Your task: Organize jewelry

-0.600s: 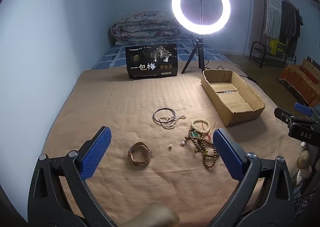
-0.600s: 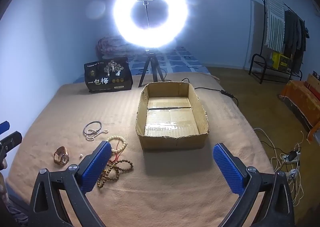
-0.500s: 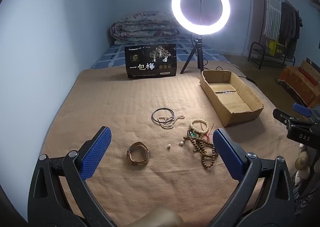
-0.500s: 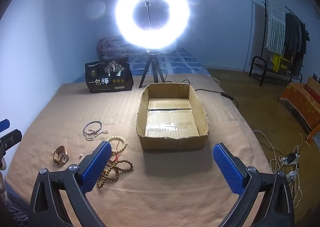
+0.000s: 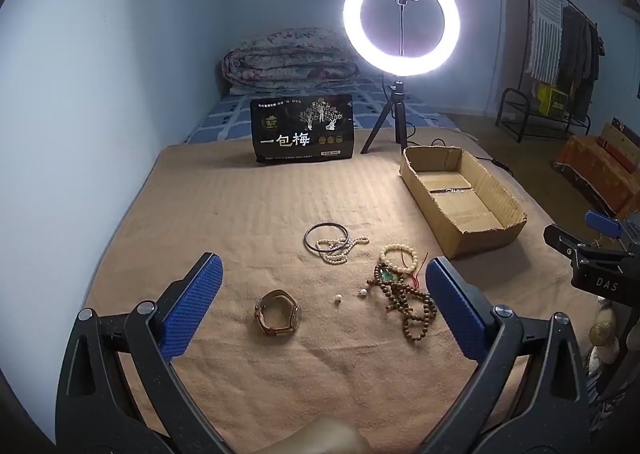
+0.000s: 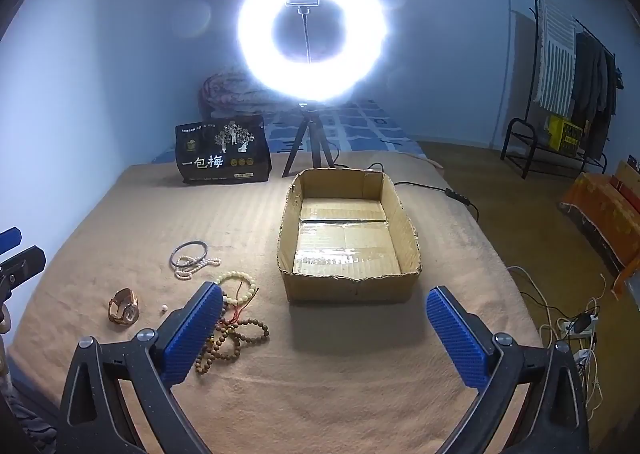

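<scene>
Blue-walled bedroom, lit by a ring light (image 5: 401, 19) on a tripod. Work surface is a bed under a tan blanket (image 5: 248, 206).

Left hand-held gripper (image 5: 320, 304): jaws spread wide, nothing held, hovering above the blanket. Right hand-held gripper (image 6: 325, 328): jaws likewise wide apart, nothing held, also clear of the blanket.

Jewelry, all loose on the blanket:
- watch (image 5: 277, 312): ahead of the left hand-held gripper, between its fingers in view, slightly left of centre.
- two loose pearls (image 5: 339, 298): just right of the watch.
- wooden beads (image 5: 408, 304): tangled heap close beside the left gripper's right finger; in the right view, partly hidden behind that gripper's left finger.
- cream bracelet (image 5: 398, 256): just beyond the wooden beads, touching the heap.
- pearl strand (image 5: 340, 248) lying across a dark bangle (image 5: 326, 236): farther ahead.

Box (image 6: 348, 234): open cardboard, straight ahead of the right hand-held gripper; ahead and to the right of the left one. Nothing in it.

Step, as judged: start of the task, no piece yet picked.

Next move: probably lower one hand-held gripper over a single piece (watch for left, wooden beads for right), close, carry to the box. Beads and cream bracelet may drag together; the pearls look hard to pinch.
</scene>
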A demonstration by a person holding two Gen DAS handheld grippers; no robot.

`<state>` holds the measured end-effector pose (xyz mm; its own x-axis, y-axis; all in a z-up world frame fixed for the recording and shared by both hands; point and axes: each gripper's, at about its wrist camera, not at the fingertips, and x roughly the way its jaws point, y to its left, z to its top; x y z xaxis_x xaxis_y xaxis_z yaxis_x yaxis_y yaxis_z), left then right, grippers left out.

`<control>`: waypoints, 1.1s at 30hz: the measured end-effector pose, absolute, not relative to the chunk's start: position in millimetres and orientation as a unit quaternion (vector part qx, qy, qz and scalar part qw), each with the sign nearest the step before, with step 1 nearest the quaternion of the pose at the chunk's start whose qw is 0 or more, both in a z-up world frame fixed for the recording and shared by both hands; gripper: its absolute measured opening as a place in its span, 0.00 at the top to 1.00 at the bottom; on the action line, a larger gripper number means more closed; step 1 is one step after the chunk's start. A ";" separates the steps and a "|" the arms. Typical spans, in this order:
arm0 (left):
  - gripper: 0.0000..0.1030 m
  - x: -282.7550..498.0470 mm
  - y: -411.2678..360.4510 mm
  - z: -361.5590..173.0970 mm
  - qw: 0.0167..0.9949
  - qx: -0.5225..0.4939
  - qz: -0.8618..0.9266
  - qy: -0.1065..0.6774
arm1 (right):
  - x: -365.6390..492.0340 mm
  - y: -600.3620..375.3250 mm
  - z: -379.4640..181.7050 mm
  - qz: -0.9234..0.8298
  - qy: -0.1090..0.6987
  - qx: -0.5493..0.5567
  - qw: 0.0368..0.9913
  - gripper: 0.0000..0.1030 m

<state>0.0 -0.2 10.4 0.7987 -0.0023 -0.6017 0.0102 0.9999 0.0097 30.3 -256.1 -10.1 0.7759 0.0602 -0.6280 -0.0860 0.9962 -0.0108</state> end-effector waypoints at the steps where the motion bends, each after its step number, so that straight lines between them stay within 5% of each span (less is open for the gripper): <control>1: 0.00 0.2 -0.4 11.4 0.948 0.005 -0.004 0.317 | 30.3 -256.3 -10.3 0.039 0.333 -0.019 0.942 0.00; 33: 0.00 7.3 2.0 -1.6 0.943 -0.001 -0.004 0.332 | 33.8 -247.8 -17.2 0.057 0.344 -0.025 0.937 0.00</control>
<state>7.3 2.0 -1.6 0.7796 -0.0078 -0.6263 0.0058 1.0000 -0.0052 33.8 -247.8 -17.2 0.7562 0.0902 -0.6481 -0.1240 0.9923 -0.0066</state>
